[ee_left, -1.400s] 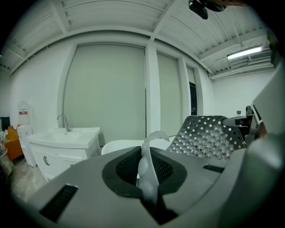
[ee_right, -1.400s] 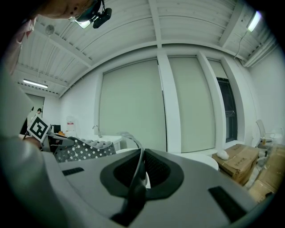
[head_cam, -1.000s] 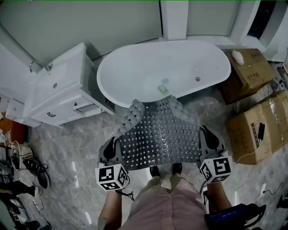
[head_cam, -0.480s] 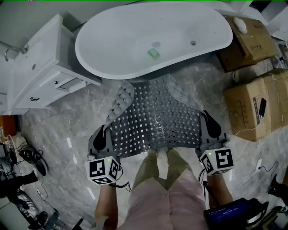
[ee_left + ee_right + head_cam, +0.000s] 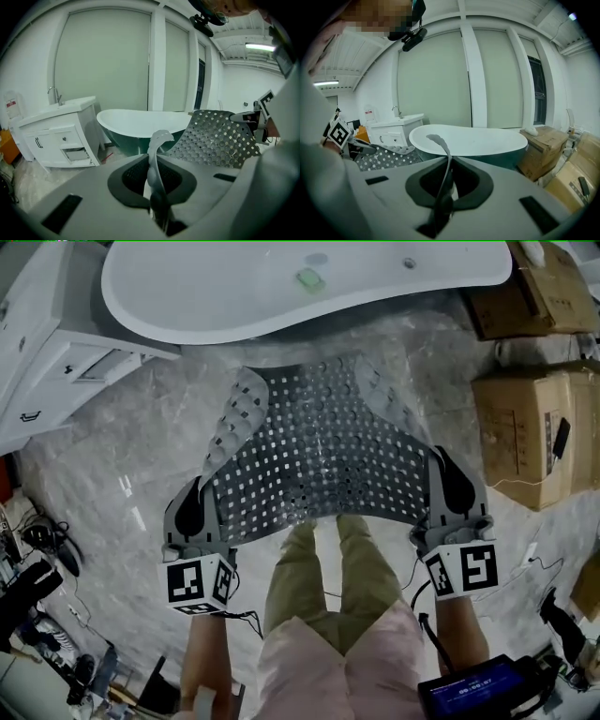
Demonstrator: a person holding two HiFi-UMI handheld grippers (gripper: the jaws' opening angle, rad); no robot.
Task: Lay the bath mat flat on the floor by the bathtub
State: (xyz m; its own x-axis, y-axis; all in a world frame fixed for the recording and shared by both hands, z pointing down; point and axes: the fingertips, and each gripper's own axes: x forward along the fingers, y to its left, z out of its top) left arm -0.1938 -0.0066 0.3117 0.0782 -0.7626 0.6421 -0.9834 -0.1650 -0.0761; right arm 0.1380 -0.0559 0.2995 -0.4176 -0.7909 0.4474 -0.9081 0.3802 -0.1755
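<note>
Jaws of left gripper [image 5: 193, 508] and right gripper [image 5: 456, 489] pinch bath mat [image 5: 314, 460] edges; mat, now lowered, clears bathtub [image 5: 234, 287], not yet flat on floor [image 5: 112, 474].

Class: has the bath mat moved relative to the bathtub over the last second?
Yes. The bath mat overlapped the bathtub rim before; now bare floor shows between them.

Bathroom surfaces, mostly smooth and glossy.
Translucent grey perforated bath mat [image 5: 319, 456]: soft rubbery plastic, studded, slight sheen. White oval bathtub [image 5: 234, 287]: smooth, glossy. Grey marble-look floor [image 5: 112, 484]: polished, reflective. White vanity cabinet [image 5: 47, 362]: smooth painted finish. Brown cardboard boxes [image 5: 525, 432]: matt paper. Left gripper [image 5: 194, 507], right gripper [image 5: 457, 486]: matt grey plastic, darker inner pads.
</note>
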